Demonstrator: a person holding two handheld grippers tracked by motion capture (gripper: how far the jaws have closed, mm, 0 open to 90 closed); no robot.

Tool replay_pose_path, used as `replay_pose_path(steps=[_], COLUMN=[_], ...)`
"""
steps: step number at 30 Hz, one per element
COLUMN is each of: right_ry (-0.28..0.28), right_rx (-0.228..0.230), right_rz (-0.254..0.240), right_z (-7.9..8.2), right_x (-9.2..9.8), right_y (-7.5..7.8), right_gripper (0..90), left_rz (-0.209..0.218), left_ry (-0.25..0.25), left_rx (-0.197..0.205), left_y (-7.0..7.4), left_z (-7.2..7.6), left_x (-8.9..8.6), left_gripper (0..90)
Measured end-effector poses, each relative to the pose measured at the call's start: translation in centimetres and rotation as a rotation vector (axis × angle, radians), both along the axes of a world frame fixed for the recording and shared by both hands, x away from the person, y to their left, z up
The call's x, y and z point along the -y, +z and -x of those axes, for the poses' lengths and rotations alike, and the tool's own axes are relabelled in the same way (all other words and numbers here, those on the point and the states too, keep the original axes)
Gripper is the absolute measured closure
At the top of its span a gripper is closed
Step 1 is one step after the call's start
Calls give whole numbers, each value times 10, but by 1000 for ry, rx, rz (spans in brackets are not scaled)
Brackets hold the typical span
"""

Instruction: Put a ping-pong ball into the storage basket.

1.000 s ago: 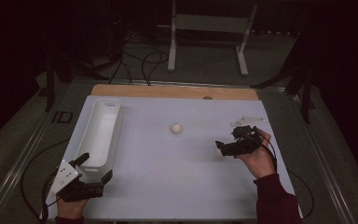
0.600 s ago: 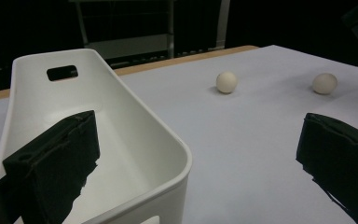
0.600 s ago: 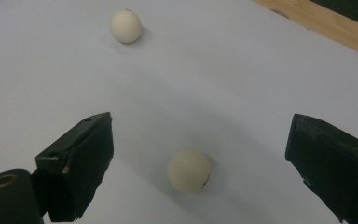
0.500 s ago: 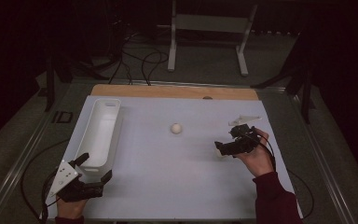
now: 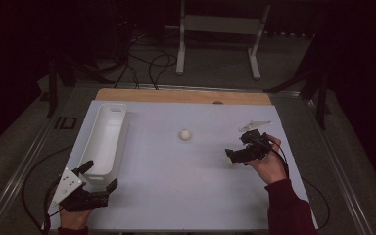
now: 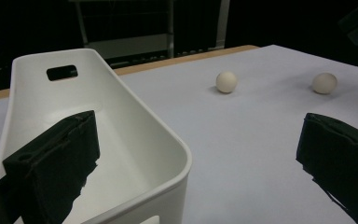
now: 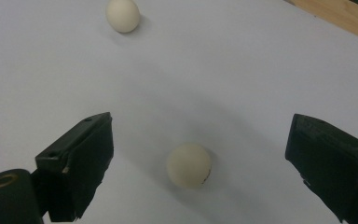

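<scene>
Right gripper (image 7: 200, 163), jaws spread wide and holding nothing: a ball (image 7: 189, 164) lies on the table (image 7: 242, 74) between the jaws, touching neither (slightly nearer the left one). A second ball (image 7: 122, 15) lies well beyond the jaws. Left gripper (image 6: 205, 163), jaws likewise wide and empty: one jaw hangs over the bin (image 6: 121, 140), the other over bare table outside its wall.

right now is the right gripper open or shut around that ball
Open. The right gripper has its jaws spread wide either side of the near ball, neither touching it.
</scene>
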State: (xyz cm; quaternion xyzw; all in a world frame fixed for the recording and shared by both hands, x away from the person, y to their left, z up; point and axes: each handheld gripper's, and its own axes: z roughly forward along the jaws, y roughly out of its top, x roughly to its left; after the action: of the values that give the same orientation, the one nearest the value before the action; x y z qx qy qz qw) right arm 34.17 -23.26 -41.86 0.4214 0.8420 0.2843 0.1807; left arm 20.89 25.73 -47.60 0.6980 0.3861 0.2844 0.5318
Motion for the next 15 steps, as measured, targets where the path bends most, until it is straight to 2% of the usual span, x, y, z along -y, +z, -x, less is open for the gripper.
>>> replay_pose_path(steps=[15], right_ry=[6], right_rx=[-40], right_rz=[29], right_z=[-4], right_x=[-5], right_y=[-5], right_gripper=[72], left_rz=[0], left_ry=[0], left_rx=[-1], left_y=[0], left_z=[0], left_x=[0], left_gripper=[0])
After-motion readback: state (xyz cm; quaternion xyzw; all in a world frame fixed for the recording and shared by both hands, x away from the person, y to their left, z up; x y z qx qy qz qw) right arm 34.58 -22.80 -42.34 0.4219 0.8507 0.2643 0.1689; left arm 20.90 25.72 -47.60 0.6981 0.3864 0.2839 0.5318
